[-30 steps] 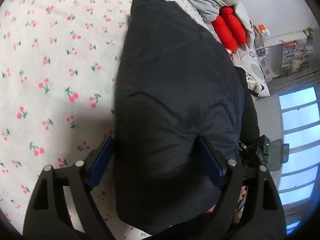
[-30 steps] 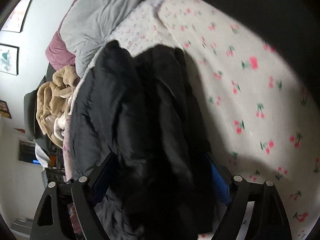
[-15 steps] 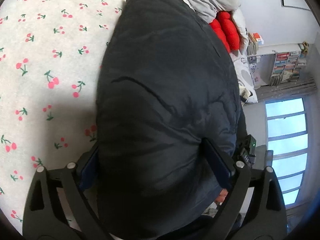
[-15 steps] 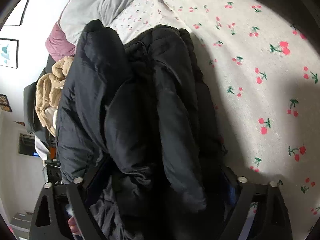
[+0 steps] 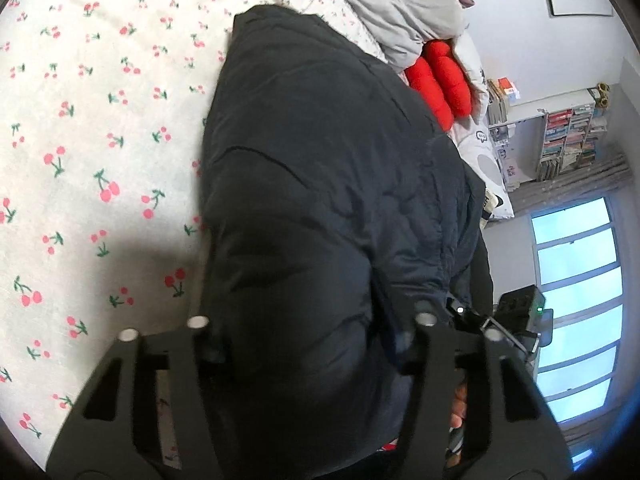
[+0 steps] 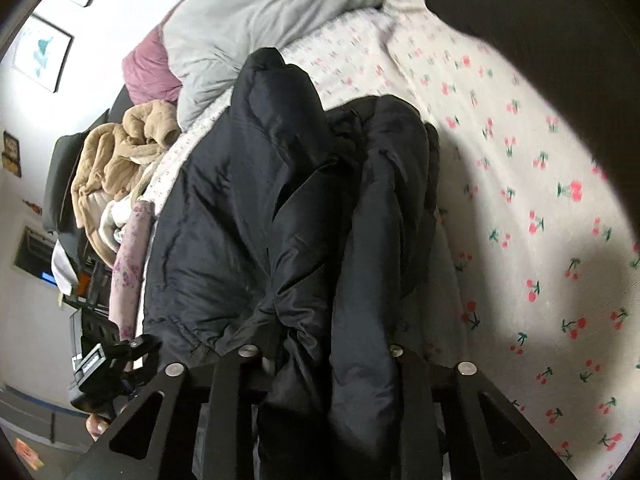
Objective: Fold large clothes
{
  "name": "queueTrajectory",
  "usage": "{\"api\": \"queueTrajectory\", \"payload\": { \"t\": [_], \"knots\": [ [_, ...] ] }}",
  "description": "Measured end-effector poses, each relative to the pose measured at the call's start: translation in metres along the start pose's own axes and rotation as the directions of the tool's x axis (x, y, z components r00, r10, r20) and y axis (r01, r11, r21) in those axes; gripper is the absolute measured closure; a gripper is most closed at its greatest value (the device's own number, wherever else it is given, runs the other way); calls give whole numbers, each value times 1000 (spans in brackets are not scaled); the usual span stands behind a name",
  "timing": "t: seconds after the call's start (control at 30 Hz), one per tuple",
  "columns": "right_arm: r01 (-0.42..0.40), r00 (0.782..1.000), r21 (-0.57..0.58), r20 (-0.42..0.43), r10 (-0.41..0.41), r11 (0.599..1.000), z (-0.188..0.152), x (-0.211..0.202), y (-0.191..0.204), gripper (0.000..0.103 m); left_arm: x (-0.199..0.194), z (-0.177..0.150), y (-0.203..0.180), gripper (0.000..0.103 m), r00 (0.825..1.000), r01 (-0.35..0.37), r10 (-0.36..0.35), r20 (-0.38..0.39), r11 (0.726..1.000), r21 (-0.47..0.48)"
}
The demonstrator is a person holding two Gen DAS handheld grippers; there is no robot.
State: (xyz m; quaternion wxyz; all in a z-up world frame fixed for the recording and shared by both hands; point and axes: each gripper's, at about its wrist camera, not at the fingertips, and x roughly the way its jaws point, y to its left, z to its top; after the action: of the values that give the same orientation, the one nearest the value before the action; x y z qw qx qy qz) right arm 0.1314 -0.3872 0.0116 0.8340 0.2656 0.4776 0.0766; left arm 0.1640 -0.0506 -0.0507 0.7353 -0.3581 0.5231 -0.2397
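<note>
one black jacket (image 5: 320,200), one cherry-print bedsheet (image 5: 100,120), one grey pillow (image 6: 260,20), two grippers

Daylight is streaming through a paned window (image 5: 576,312) beside a white bookshelf (image 5: 560,140) packed with books. Framed pictures (image 6: 40,52) are hanging on pale walls, and a cherry-print sheet (image 5: 80,160) is covering the bed.

Jacket (image 5: 320,200): black, faint quilt lines, slight sheen in the right wrist view. Bed sheet (image 5: 100,140) left of the left gripper: white, printed with small pink-red cherries on green stems. Cushion (image 5: 440,76) ahead and to the right: bright red. Duvet (image 6: 256,20) ahead of the right gripper: pale grey. Beside it, a mauve bundle (image 6: 144,72). Fleece garment (image 6: 120,160) to the left: tan. Both grippers' frames: black.
</note>
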Motion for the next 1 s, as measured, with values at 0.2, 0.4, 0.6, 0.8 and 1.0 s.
{"api": "queueTrajectory", "payload": {
  "t": [0.2, 0.4, 0.6, 0.8, 1.0],
  "knots": [
    [38, 997, -130, 76, -28, 991, 1, -15, 30, 83, -5, 1, -3, 70, 999, 33, -33, 38, 999, 16],
    [40, 984, -249, 180, 6, 968, 4, -42, 57, 86, -22, 5, -17, 75, 990, 100, -101, 95, 995, 21],
    [-14, 959, -310, 264, 100, 951, 15, -82, 74, 87, -42, 12, -60, 76, 974, 154, -170, 151, 982, 108],
    [-52, 914, -328, 366, 177, 943, 36, -133, 80, 88, -56, 25, -124, 77, 957, 147, -201, 210, 958, 246],
    [34, 855, -386, 490, 173, 922, 68, -222, 80, 88, -43, 35, -243, 77, 930, 193, -300, 211, 890, 413]
  ]
}}
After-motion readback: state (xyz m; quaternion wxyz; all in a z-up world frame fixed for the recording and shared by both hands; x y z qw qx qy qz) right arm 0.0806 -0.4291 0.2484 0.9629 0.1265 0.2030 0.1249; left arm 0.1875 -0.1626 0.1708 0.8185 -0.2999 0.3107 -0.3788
